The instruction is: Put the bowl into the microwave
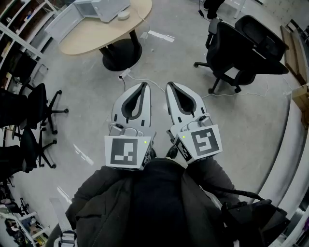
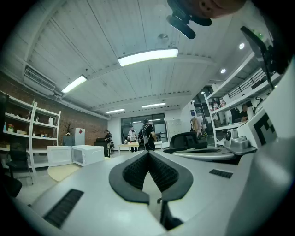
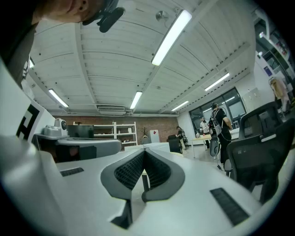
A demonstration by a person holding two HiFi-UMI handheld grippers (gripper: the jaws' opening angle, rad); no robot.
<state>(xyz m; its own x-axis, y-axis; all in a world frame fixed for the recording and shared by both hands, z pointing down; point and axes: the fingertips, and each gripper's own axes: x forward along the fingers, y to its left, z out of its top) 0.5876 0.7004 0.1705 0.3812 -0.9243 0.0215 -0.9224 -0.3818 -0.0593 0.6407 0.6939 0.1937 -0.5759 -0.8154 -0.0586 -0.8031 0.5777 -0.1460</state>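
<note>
Now, table [image 1: 91, 36]: far left, well apart from the person; it carries the microwave [image 1: 104, 7] and a small white round thing, likely the bowl [image 1: 124, 15], just right of it.
Left gripper [image 1: 143, 86]: near the body, aimed forward, jaws pressed together on nothing; I judge it is carried idle because the bowl is out of reach.
Right gripper [image 1: 170, 86]: just beside the left, same pose, jaws closed and empty.
Office chair [image 1: 246, 43]: far right, off the line to the table.
Task stage: approach not yet made, by my judgement.
Writing: only black square patterns on the left cube [image 1: 126, 151] and right cube [image 1: 205, 141]; no words legible.
</note>
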